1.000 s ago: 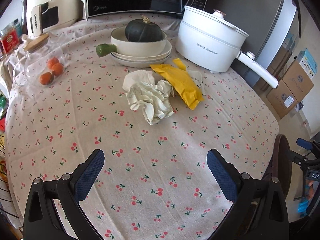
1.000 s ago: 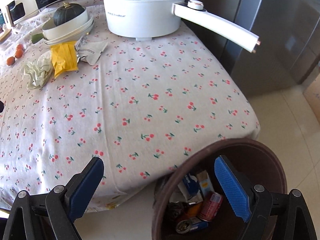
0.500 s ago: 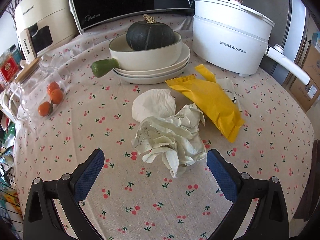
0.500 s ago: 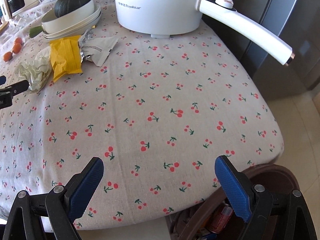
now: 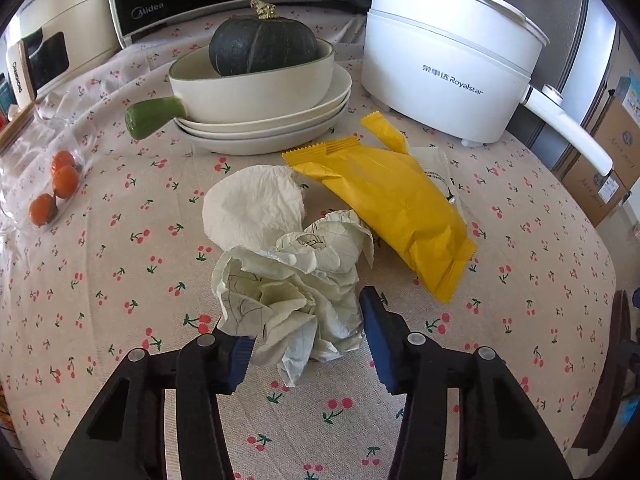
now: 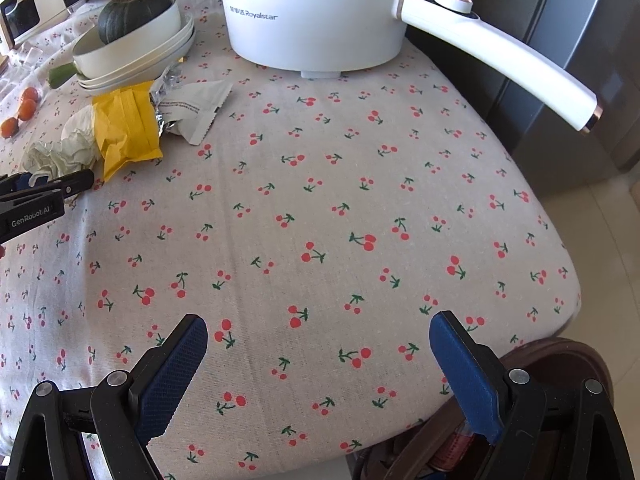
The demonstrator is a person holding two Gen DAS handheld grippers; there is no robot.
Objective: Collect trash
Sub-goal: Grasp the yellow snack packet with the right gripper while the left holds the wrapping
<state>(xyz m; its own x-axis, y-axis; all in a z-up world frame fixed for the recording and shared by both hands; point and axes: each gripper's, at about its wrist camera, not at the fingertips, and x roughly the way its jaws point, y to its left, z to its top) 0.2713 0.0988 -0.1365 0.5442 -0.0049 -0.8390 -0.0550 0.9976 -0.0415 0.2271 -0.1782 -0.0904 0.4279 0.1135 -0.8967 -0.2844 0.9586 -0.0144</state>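
While its blue-padded jaws are closing, the left gripper [image 5: 306, 336] has the crumpled ball of pale greenish-white paper [image 5: 296, 280] between them, and both pads look to be against the wad's near sides, though how firmly they press I cannot tell. That paper ball lies on the round table under a beige cloth printed with red cherries [image 6: 320, 220], toward the cloth's middle. Touching its far side is a flattened white paper cup liner [image 5: 254, 208], and just to its right lies a yellow plastic snack wrapper [image 5: 388, 200], which partly covers a torn white-and-silver foil packet [image 6: 196, 108].

Toward the far edge of the table stands a cream bowl with a green handle [image 5: 248, 88], set on a stack of cream plates [image 5: 280, 128] and holding a dark green squash [image 5: 262, 48]. Beside it to the right stands a white electric cooking pot with a long white handle [image 5: 448, 68]. Near the left edge, small orange fruits [image 5: 60, 188] lie in clear packaging.

At the near right edge of the table, the right gripper [image 6: 318, 364] hangs with its jaws spread wide and nothing between them, only cloth below. Just past that edge stands a dark brown round bin [image 6: 568, 364], with a red can visible inside.
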